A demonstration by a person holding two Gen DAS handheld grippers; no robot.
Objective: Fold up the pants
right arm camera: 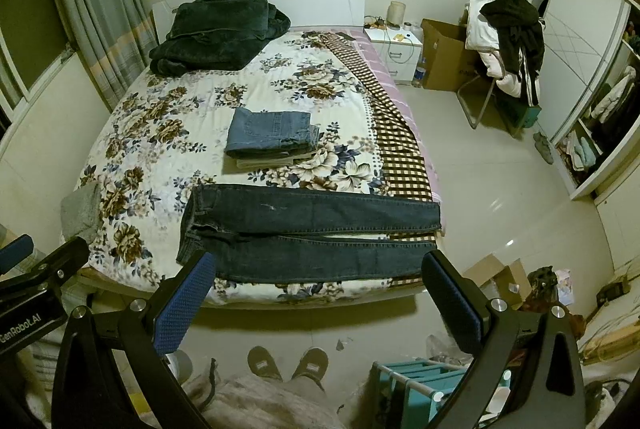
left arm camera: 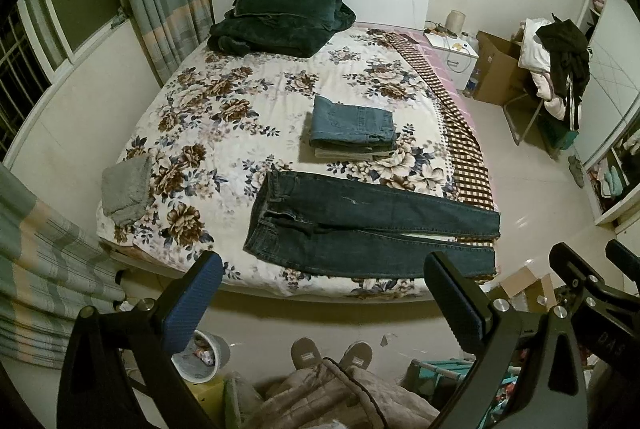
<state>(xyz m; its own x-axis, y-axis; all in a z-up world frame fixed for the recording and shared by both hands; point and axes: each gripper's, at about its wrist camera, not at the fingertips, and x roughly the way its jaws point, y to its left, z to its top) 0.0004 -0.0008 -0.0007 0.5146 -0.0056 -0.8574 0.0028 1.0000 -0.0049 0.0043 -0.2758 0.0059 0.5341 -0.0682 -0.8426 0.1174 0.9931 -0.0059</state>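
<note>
Dark blue jeans [left arm camera: 360, 229] lie flat across the near edge of the floral bed [left arm camera: 224, 133], waistband to the left, both legs stretched right. They also show in the right wrist view [right arm camera: 304, 233]. My left gripper [left arm camera: 324, 281] is open and empty, held high above the bed's front edge. My right gripper [right arm camera: 320, 281] is open and empty too, at about the same height. Part of the right gripper [left arm camera: 592, 281] shows at the left wrist view's right side.
A stack of folded pants [left arm camera: 354, 127] sits mid-bed behind the jeans. A dark green blanket [left arm camera: 280, 17] lies at the headboard, a grey cloth [left arm camera: 126, 189] at the left edge. A nightstand [right arm camera: 394, 47], cardboard box and clothes-laden chair [right arm camera: 508, 45] stand right. Floor clutter surrounds my feet [right arm camera: 288, 363].
</note>
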